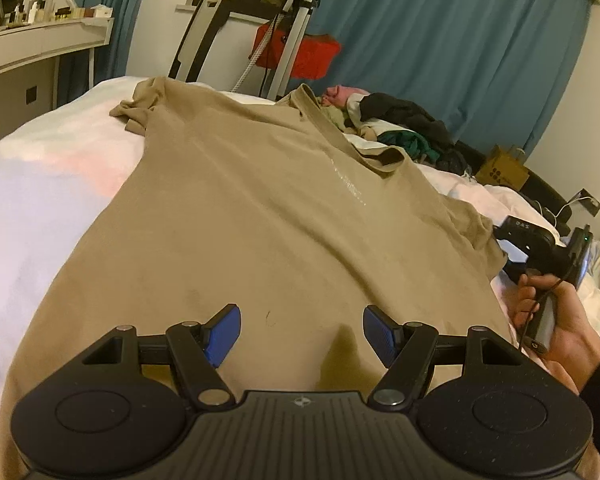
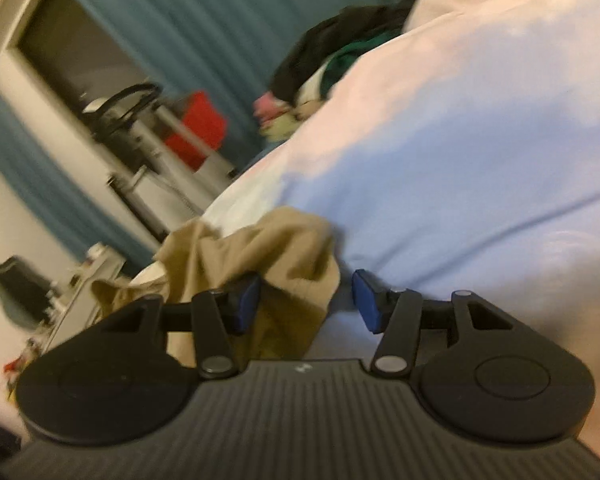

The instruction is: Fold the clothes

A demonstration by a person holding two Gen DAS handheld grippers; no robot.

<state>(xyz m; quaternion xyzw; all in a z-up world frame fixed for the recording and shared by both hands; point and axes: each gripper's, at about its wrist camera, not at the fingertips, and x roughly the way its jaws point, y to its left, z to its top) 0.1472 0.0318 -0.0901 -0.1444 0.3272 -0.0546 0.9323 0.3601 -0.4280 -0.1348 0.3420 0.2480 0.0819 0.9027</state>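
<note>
Tan T-shirt, one, spread flat across white bed, one sleeve bunched at far corner. Left tool spread, hovering over hem, gripping nothing. Right tool spread too, sleeve cloth between fingers, unpinched. Likely risks: cloth slipping free, dragging wrinkles into body. One clothes pile beyond.

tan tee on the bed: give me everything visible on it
The tan T-shirt looks like soft knit cotton and lies spread mostly flat on the white bedding, collar toward the clothes pile. A faint pale print runs down the chest. The far sleeve is bunched up; the near sleeve is rumpled at the bed's edge, between the open fingers of the right tool, which are not closed on it. The left tool hangs open over the hem end. Small dark marks show near the hem.
</note>
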